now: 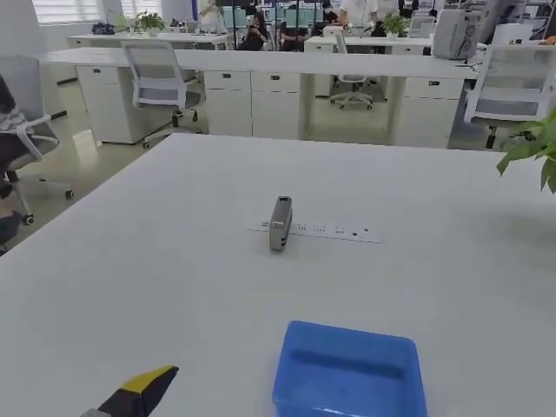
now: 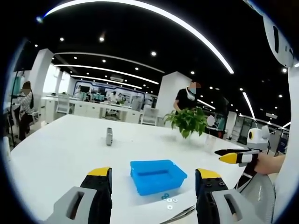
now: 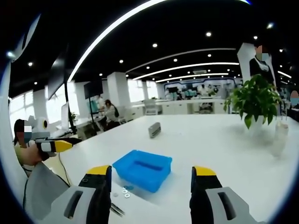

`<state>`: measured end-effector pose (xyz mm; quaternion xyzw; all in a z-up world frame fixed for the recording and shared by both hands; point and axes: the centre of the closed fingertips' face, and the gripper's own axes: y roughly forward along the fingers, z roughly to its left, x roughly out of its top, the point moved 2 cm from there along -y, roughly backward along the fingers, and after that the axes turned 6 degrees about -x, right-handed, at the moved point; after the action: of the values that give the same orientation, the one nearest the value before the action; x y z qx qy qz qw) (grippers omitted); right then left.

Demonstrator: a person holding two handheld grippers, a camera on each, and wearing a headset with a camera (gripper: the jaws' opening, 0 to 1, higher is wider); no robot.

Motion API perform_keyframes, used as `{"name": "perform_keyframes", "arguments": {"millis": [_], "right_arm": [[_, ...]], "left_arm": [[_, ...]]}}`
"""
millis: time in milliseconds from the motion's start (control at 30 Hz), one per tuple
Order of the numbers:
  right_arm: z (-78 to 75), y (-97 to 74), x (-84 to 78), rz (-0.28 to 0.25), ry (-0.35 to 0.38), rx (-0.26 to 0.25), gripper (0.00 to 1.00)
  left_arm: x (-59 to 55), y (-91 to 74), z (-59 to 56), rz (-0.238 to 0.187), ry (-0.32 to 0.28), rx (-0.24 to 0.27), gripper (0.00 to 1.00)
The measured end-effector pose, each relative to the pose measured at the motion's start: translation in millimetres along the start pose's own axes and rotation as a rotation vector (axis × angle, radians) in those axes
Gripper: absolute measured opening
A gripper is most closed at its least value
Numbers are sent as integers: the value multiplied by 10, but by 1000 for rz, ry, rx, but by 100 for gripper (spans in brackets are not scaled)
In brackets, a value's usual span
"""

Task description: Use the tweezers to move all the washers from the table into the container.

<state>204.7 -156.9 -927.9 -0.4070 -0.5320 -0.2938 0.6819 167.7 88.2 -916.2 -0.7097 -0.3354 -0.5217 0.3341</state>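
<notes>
A blue container (image 1: 347,369) sits near the front edge of the white table (image 1: 156,252). In the left gripper view the container (image 2: 156,175) lies ahead, with several small washers (image 2: 169,200) and the metal tweezers (image 2: 180,214) on the table just in front of it. My left gripper (image 2: 153,173) is open and holds nothing. My right gripper (image 3: 152,173) is open too, facing the container (image 3: 142,169), washers (image 3: 124,191) and tweezers (image 3: 117,210). A gripper's yellow tip (image 1: 143,389) pokes in at the head view's bottom left.
A small grey device (image 1: 280,222) stands on a white strip (image 1: 330,231) at mid-table. A potted plant (image 2: 189,122) stands at the table's far right side. Office chairs (image 1: 161,82), desks and people lie beyond the table.
</notes>
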Motion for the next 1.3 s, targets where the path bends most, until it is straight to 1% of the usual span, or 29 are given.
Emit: {"name": "perform_keyframes", "arguments": {"millis": [233,300,333,367,400,467,500,533,567,600,633,667,700,733,767,800,833,900,967,1000,1033,1067,1133,1167,1200,1267,1300], "right_arm": [[-16,36,-18,4,10,-9,70],[-26,48,-36,12,-10,-16,73],[-17,54,-51,22,-22,-11,74],[0,58,-77,38,-43,-1,73],[13,65,-92,46,-65,1,71],[37,82,-118,61,-74,9,71],[51,97,-130,68,-81,13,71],[57,108,-144,77,-90,17,70],[68,122,-183,101,-100,27,69],[70,135,-206,114,-107,29,67],[79,158,-239,129,-118,36,66],[79,168,-274,152,-125,37,65],[95,186,-309,175,-140,48,64],[111,191,-310,178,-147,55,63],[153,203,-311,190,-166,69,60],[170,210,-315,197,-179,75,57],[200,220,-314,200,-194,89,55],[243,237,-320,207,-207,110,52],[277,244,-326,212,-220,128,48],[297,248,-334,218,-229,137,47],[311,249,-339,218,-235,143,45],[333,250,-353,224,-240,156,44],[358,247,-383,236,-243,172,41],[382,245,-414,246,-247,189,39],[404,241,-443,259,-250,205,39],[442,236,-506,284,-278,227,37],[470,227,-550,307,-303,245,37]], "left_arm": [[-20,4,-13,9,-4,-12,72],[-25,1,-7,12,-11,-15,72],[-30,1,-6,15,-15,-18,71],[-48,3,-10,29,-18,-29,70],[-96,2,-12,64,-9,-40,68],[-156,6,4,108,31,-45,64],[-212,13,4,149,47,-51,63],[-246,23,-1,173,54,-62,62],[-298,37,-11,209,61,-84,61],[-334,50,-27,231,56,-105,59],[-391,66,-49,268,40,-134,58],[-434,76,-57,298,40,-151,57],[-494,91,-57,345,63,-175,54],[-515,98,-59,362,74,-183,52],[-562,120,-72,407,109,-213,50],[-599,142,-103,443,139,-255,47],[-611,148,-113,455,148,-270,46],[-668,178,-147,516,175,-340,42],[-685,206,-158,541,199,-373,38],[-702,222,-166,563,208,-395,35],[-711,239,-165,572,210,-403,34],[-737,253,-177,594,215,-425,33],[-784,273,-187,624,223,-446,32],[-825,284,-199,644,234,-465,32],[-851,294,-202,656,242,-471,32],[-931,293,-227,705,263,-503,31],[-976,298,-226,730,287,-513,31]]}}
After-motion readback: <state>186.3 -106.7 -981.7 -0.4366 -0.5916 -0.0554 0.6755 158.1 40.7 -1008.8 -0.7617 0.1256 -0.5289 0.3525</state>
